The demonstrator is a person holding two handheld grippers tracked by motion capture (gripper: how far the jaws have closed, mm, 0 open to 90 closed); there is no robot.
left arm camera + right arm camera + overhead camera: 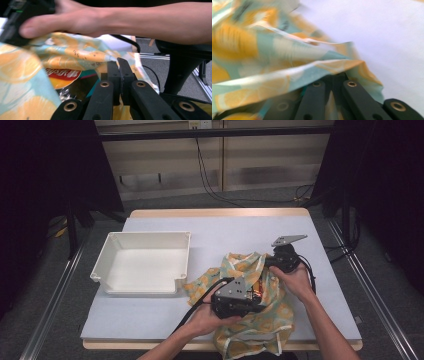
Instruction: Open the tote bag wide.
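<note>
Both grippers [252,292] [272,261] pinch orange-patterned cloth [260,320] beside white tray [141,285].

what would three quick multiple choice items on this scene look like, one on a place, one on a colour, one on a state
1. Where is the white tray relative to the patterned cloth bag?
A. to its left on the table
B. on top of it
C. on the floor behind the table

2. What colours mark the cloth bag?
A. solid black
B. orange and yellow shapes on pale teal
C. red and white stripes

3. How does the left gripper stand?
A. wide open above the tray
B. lying unused on the table
C. jaws shut on the bag's edge

Key:
1 A, the high view shows the tray left of the bag, apart from it.
2 B, the left gripper view shows the fruit-like print up close.
3 C, that view shows the jaws closed together with the fabric edge pinched between them.
</note>
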